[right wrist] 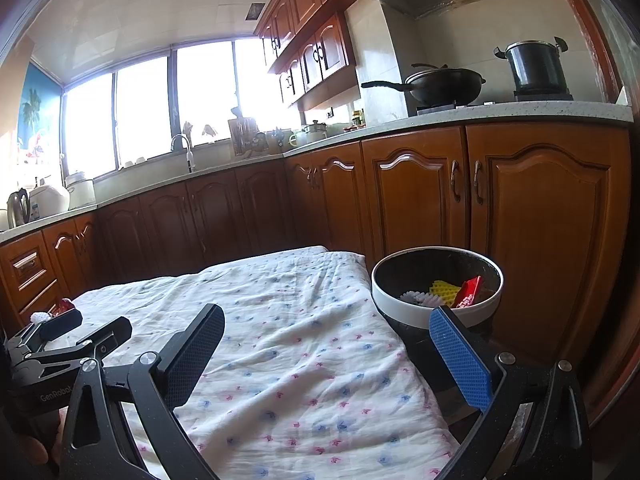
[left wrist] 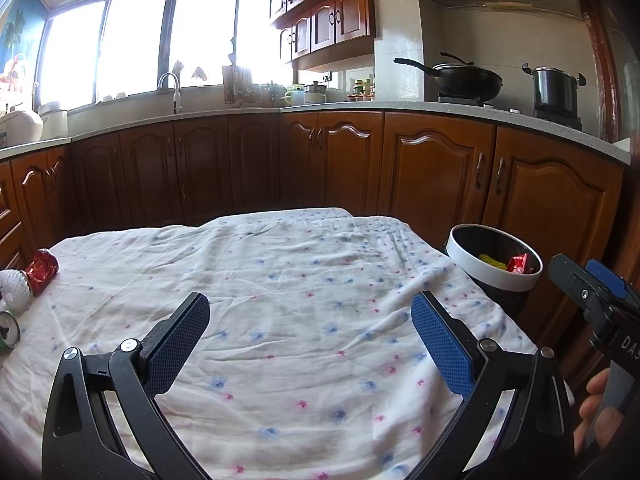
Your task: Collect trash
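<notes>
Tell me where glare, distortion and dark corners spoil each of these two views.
Left wrist view: the window is blown out white, hiding whatever is outside; the counter bows from fisheye distortion; the corners go black, and the can is cut by the left edge. Right wrist view: the same window glares white; the cabinet doors bulge; the bin stays clearly lit.

My left tool [left wrist: 310, 344] hangs over the middle of the cloth-covered worktop [left wrist: 280, 280]; my right tool [right wrist: 326, 356] sits to its right, over the worktop's right edge. A bin [right wrist: 436, 308] stands just off that edge, with wrappers [right wrist: 466, 292] inside. At the worktop's far left lie a wrapper [left wrist: 42, 266], a foam net [left wrist: 14, 286] and a can [left wrist: 8, 332]. Cabinets [left wrist: 432, 172] run behind.
</notes>
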`<action>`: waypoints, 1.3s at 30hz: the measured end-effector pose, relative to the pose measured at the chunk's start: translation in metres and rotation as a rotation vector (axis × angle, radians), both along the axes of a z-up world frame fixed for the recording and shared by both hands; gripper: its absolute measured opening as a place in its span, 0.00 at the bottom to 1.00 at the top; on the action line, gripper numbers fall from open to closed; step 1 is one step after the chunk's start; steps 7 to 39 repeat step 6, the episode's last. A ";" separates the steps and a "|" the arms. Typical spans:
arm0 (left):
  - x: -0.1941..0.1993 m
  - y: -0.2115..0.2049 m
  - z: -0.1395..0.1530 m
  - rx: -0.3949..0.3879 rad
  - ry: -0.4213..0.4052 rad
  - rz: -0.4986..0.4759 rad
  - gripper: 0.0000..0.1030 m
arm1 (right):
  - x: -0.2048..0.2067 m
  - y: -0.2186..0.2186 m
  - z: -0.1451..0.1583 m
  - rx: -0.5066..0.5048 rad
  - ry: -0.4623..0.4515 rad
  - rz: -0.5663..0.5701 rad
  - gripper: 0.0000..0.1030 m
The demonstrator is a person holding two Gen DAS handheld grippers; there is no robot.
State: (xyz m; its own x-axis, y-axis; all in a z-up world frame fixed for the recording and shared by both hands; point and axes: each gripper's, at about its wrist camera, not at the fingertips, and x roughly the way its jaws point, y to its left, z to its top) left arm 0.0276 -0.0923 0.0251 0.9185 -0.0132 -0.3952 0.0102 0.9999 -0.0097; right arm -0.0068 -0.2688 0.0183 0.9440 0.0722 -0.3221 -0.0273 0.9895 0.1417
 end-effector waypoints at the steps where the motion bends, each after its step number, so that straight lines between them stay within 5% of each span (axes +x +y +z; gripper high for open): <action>1: 0.000 0.000 0.000 0.000 0.001 0.001 1.00 | 0.001 0.000 0.000 0.001 0.002 0.001 1.00; 39: 0.001 0.001 -0.001 -0.007 0.007 0.000 1.00 | 0.004 0.001 -0.001 0.004 0.013 0.008 1.00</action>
